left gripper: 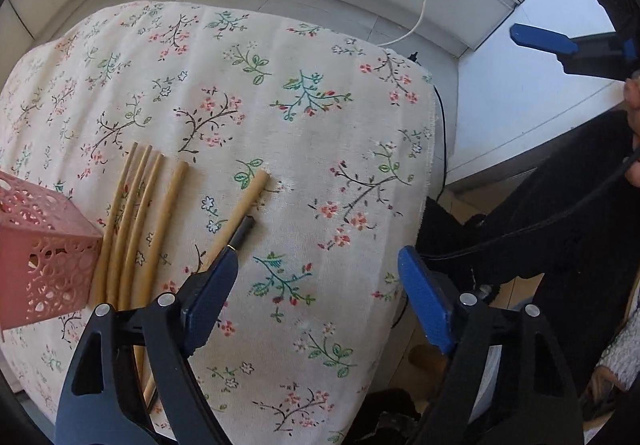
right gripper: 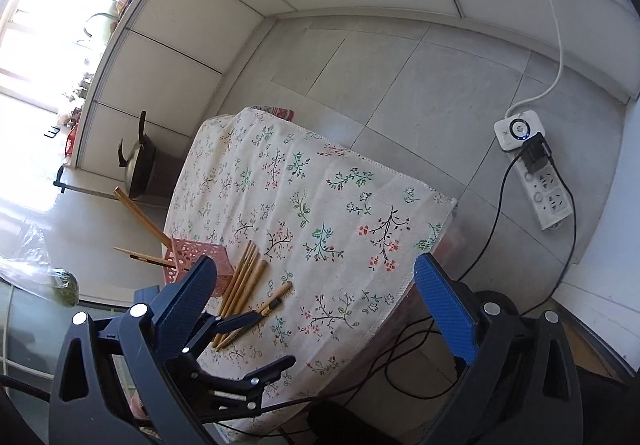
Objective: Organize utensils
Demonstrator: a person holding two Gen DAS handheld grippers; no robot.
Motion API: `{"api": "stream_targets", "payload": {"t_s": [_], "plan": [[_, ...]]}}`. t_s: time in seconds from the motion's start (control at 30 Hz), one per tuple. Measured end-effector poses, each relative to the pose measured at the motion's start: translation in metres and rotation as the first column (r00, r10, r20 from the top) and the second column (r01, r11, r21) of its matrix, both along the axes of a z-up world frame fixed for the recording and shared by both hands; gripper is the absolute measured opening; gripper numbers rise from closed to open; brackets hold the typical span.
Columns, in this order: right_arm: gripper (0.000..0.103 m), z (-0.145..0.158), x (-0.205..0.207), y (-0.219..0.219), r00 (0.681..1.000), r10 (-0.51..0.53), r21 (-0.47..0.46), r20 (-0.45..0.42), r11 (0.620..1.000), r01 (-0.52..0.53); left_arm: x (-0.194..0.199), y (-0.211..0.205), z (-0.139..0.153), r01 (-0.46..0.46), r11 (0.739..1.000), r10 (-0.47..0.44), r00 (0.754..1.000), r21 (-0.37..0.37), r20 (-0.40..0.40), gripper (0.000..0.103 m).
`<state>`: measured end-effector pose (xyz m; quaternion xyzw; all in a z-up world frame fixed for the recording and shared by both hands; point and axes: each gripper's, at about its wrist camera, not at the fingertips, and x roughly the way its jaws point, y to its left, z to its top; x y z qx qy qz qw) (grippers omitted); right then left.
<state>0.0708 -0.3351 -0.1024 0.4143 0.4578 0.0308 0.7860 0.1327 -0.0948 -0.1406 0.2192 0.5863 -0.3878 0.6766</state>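
Tan bamboo chopsticks (left gripper: pixel 136 221) lie beside pink basket (left gripper: pixel 44 257).

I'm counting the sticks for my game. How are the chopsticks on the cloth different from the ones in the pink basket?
The chopsticks on the cloth lie flat, side by side, while the chopsticks in the pink basket poke out of it at a slant. The lying ones rest beside the pink basket; the others sit inside it. In both places most are plain tan sticks, and each group includes a dark-tipped one.
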Motion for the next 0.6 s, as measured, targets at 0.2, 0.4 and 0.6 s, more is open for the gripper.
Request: {"api": "stream_targets", "payload": {"t_s": [0.2, 0.4, 0.6], "plan": [[0.096, -0.007, 0.004, 0.000, 0.999, 0.026, 0.044, -0.037, 0.999, -0.024, 0.011, 0.002, -0.013, -0.007, 1.000, 0.007, 1.000, 0.027, -0.009, 0.078], [0.096, -0.011, 0.005, 0.001, 0.998, 0.018, 0.027, -0.059, 0.999, -0.017, 0.011, 0.002, -0.023, 0.012, 0.994, -0.015, 1.000, 0.110, 0.027, 0.062], [0.096, -0.016, 0.006, 0.004, 0.996, 0.004, -0.011, -0.090, 1.000, -0.005, 0.005, 0.005, -0.019, 0.000, 0.991, -0.012, 0.996, 0.137, 0.083, 0.027]]}}
